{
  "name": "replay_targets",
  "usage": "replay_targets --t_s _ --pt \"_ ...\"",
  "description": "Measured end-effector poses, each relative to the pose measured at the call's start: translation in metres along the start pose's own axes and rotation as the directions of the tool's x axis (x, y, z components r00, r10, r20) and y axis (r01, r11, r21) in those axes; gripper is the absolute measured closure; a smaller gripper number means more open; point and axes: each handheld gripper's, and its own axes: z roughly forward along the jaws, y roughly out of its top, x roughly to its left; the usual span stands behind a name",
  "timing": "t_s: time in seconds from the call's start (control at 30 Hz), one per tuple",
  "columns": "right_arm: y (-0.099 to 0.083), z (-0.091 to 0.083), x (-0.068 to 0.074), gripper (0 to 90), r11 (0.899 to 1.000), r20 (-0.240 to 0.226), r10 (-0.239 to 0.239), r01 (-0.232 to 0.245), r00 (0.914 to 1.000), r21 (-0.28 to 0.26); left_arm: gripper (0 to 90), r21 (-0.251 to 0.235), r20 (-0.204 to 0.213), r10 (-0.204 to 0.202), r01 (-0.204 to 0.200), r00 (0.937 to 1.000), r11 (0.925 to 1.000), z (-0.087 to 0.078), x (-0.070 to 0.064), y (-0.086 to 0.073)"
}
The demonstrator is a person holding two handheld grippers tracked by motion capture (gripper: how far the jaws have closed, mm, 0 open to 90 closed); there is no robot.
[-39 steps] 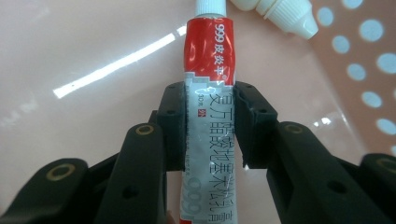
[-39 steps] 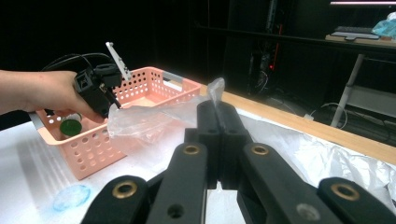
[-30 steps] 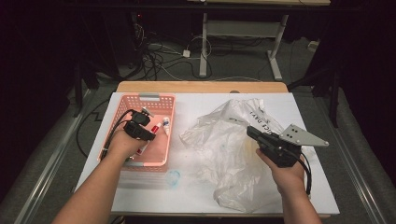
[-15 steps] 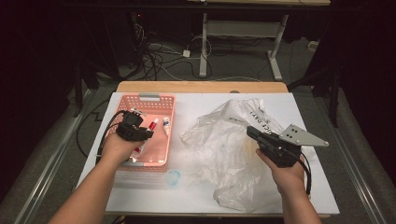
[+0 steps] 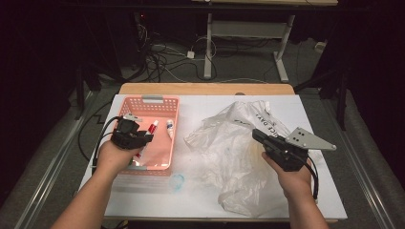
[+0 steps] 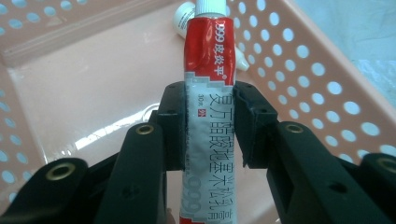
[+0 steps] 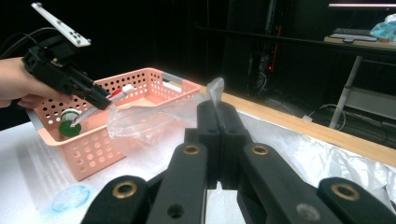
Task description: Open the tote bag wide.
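With the left gripper [image 6: 210, 126] clamped on the tube [image 6: 210, 100] and the right gripper [image 7: 217, 135] pinching the bag [image 5: 239, 143], lift the tube straight up clear of the basket [image 5: 157, 102] wall before swinging it bagward.

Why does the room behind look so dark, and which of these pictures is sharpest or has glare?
High view: light falls on the white table, the surroundings stay dark, and the picture is soft. Left gripper view: the red-and-white tube reads crisp, with a bright glare streak on the pink basket floor. Right gripper view: the plastic bag glints, while the near black jaws look blurred.
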Motion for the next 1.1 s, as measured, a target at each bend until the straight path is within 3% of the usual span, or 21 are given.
replay_targets --t_s 0.23,0.4,0.7,0.9,1.1 --pt "0.0 0.0 0.001 90.0 1.0 0.0 -0.003 0.003 1.0 0.002 65.6 -0.053 0.016 -0.011 0.011 0.9998 0.9985 -0.006 -0.003 -0.013" --pt "0.0 0.0 0.0 90.0 1.0 0.002 -0.007 0.007 1.0 0.0 65.6 -0.11 0.034 -0.029 0.033 0.999 0.9934 -0.014 -0.006 -0.02" --pt "-0.002 0.001 0.001 90.0 1.0 -0.001 -0.005 0.005 1.0 0.008 65.6 -0.162 0.026 -0.002 0.007 0.9997 0.9867 -0.018 -0.014 -0.029" --pt "-0.004 0.003 0.002 90.0 1.0 0.0 -0.007 0.007 1.0 0.018 65.5 -0.202 0.052 -0.007 0.017 0.9986 0.9793 -0.015 -0.014 -0.032" --pt "-0.006 0.004 0.003 90.0 1.0 -0.003 -0.01 0.01 0.9999 0.026 65.6 -0.213 0.049 0.008 0.003 0.9987 0.977 -0.016 -0.018 -0.032"
